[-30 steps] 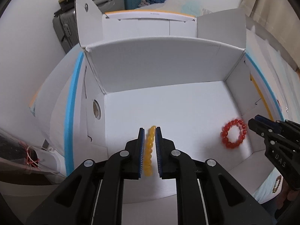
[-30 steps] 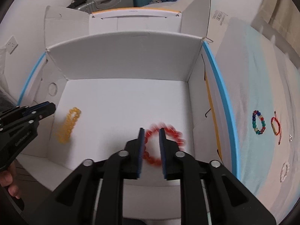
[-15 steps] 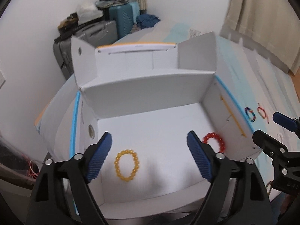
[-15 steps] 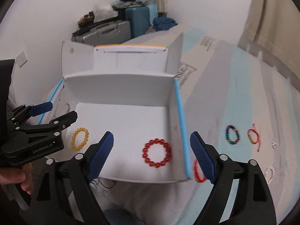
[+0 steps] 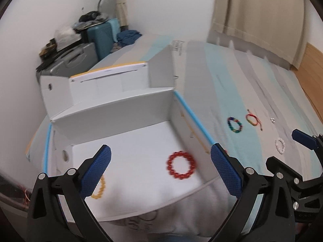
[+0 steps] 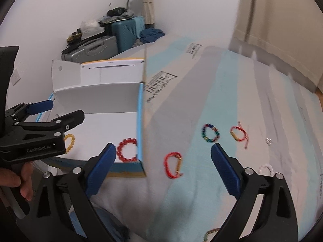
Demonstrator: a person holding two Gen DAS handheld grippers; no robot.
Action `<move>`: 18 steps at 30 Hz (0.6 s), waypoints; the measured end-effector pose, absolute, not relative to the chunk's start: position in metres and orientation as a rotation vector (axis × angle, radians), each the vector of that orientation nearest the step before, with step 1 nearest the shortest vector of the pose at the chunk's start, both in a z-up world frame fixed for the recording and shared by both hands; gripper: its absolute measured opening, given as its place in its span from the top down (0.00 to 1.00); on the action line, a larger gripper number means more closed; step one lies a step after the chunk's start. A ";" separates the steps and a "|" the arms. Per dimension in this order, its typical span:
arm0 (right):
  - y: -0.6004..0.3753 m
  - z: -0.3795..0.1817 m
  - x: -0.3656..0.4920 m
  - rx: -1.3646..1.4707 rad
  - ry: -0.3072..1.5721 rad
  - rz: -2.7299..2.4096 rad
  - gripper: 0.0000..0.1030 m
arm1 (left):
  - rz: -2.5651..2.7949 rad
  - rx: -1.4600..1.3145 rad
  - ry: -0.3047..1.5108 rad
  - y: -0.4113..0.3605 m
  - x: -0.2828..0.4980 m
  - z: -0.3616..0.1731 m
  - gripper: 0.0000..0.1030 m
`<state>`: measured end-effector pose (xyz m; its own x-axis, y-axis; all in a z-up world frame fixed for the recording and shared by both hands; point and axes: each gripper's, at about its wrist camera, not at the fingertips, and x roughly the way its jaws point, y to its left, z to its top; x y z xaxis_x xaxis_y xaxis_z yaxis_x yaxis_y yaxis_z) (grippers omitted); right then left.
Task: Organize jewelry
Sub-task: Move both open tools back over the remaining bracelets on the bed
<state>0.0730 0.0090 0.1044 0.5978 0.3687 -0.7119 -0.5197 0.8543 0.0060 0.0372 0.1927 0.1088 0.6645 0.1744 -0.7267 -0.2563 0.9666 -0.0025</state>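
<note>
A white cardboard box [image 5: 129,109] holds a red bead bracelet [image 5: 181,167] and a yellow bead bracelet [image 5: 99,189]. My left gripper [image 5: 161,173] is open and empty above the box's near edge. My right gripper [image 6: 163,173] is open and empty above the bedsheet, right of the box [image 6: 101,92]. On the sheet lie a red cord bracelet with a gold bar [image 6: 173,165], a multicoloured bead bracelet [image 6: 210,133], a red string bracelet [image 6: 239,133], a white bead bracelet [image 6: 266,169] and a small silver piece [image 6: 268,140].
The box's open flaps [image 5: 161,68] stand up behind it. Suitcases [image 5: 80,56] and clutter stand by the wall at the back left. A curtain [image 5: 258,16] hangs at the back right. Another bead bracelet [image 6: 211,233] lies at the near edge of the sheet.
Both grippers have let go of their bracelets, which now lie in the box, have opened wide and pulled back and up. The right gripper has swung right over the sheet.
</note>
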 end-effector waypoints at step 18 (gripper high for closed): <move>-0.122 0.069 0.073 -0.139 0.838 0.363 0.07 | 0.051 -0.044 0.802 0.065 0.077 0.097 0.06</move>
<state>0.0734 -0.1218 0.0694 0.6120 0.2593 -0.7472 -0.3677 0.9297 0.0215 0.0774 0.0649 0.0966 0.6938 0.0288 -0.7195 -0.0624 0.9978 -0.0202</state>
